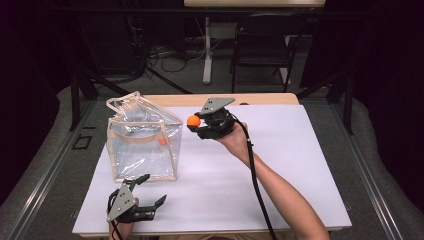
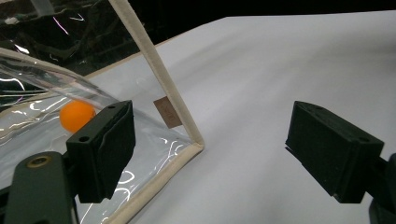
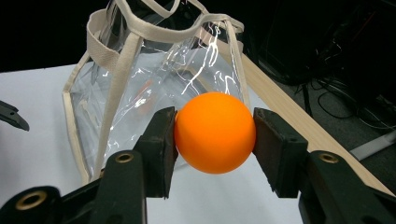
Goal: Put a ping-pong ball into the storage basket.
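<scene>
Pinching an orange ball point(image 3: 215, 133) between its two fingers point(image 3: 158, 148), the right gripper point(image 1: 196, 124) holds it in the air above the tabletop point(image 1: 280, 165), one pad pressed to each side of the ball. The ball is round, so it has no long axis to line up; what matters is where the bag lies from those fingers. The clear bag point(image 1: 144, 140), edged in cream webbing, stands just beyond the fingertips in the right gripper view, its open mouth and looped handles point(image 3: 140, 25) a little higher than the ball. In the high view the ball sits just off the bag's top corner, near it but apart from it, on the side facing the right hand. As I judge it, the coming move is a short carry straight ahead of the fingers and over the rim, then a release, and the right hand is by far the nearer one for it.

A second orange ball point(image 2: 77, 115) already lies inside the bag, low against the clear wall, just behind one finger of the left gripper point(image 1: 148, 189). That gripper rests on the tabletop at the bag's near bottom corner point(image 2: 196, 142), its fingers spread wide with nothing between them.
</scene>
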